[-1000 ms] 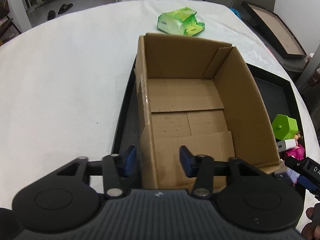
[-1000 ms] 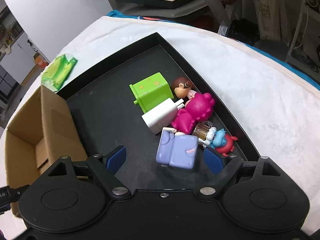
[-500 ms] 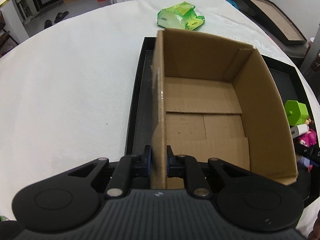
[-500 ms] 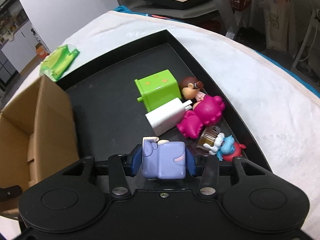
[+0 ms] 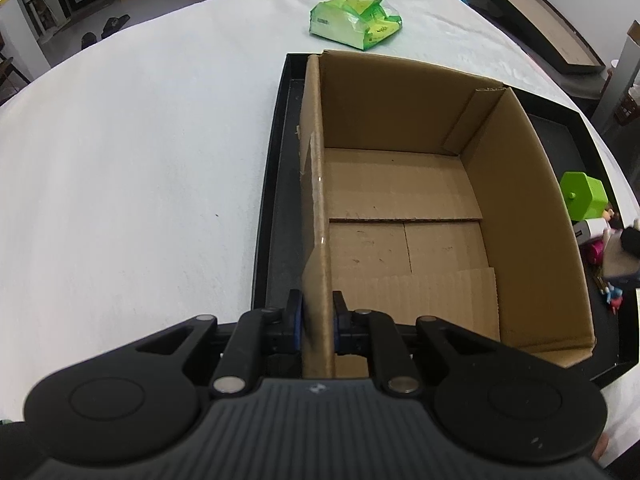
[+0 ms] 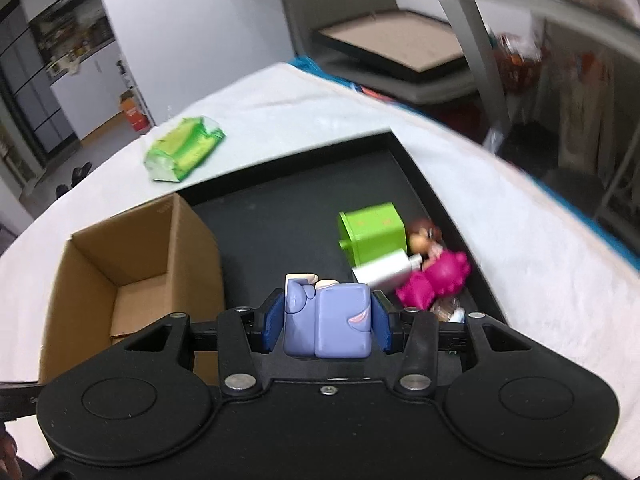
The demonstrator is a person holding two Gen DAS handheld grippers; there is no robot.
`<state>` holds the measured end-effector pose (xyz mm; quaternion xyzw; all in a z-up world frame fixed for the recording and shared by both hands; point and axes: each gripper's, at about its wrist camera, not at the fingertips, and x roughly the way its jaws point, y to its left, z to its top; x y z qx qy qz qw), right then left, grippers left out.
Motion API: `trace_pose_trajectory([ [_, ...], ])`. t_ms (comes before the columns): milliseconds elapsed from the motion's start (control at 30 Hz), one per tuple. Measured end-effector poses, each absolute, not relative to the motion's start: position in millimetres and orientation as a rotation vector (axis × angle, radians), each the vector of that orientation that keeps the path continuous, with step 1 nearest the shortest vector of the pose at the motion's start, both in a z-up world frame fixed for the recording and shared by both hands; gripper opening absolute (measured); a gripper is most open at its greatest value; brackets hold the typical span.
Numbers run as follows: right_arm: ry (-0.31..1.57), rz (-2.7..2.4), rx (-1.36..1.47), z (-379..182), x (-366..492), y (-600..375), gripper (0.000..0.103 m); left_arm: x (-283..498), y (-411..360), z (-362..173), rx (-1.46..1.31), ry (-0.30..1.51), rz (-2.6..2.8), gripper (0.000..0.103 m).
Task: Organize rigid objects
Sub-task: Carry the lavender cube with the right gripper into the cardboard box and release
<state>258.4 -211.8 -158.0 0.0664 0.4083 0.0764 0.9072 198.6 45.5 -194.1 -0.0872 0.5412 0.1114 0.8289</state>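
The right hand-held gripper [image 6: 326,322] pinches a lavender blocky toy [image 6: 326,320]; the left hand-held gripper [image 5: 316,316] clamps the cardboard box [image 5: 316,200] wall.

right gripper [image 6: 326,322] has lifted purple toy [image 6: 326,320] off tray [image 6: 404,152]

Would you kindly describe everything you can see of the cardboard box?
The cardboard box is plain brown corrugated card, open-topped with nothing inside, its bottom flaps lying flat. It stands upright on the left part of the black tray. The left tool is shut on its left wall near the front corner, one finger inside and one outside. The toys lie apart from it, to its right.
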Motion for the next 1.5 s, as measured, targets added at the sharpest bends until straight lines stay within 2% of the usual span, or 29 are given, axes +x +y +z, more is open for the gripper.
trace_pose_trajectory([
  [833,0.813,0.321,0.048,-98.1,255.7,-136.2,0.044,213.1,64.1,-197.6,-0.3,1.18,0.189,0.016],
  [1500,0.914,0.492,0.001,-123.5,283.0,-46.0,0.045,209.5,82.2,-197.9,-0.433,1.21,0.122,0.021],
])
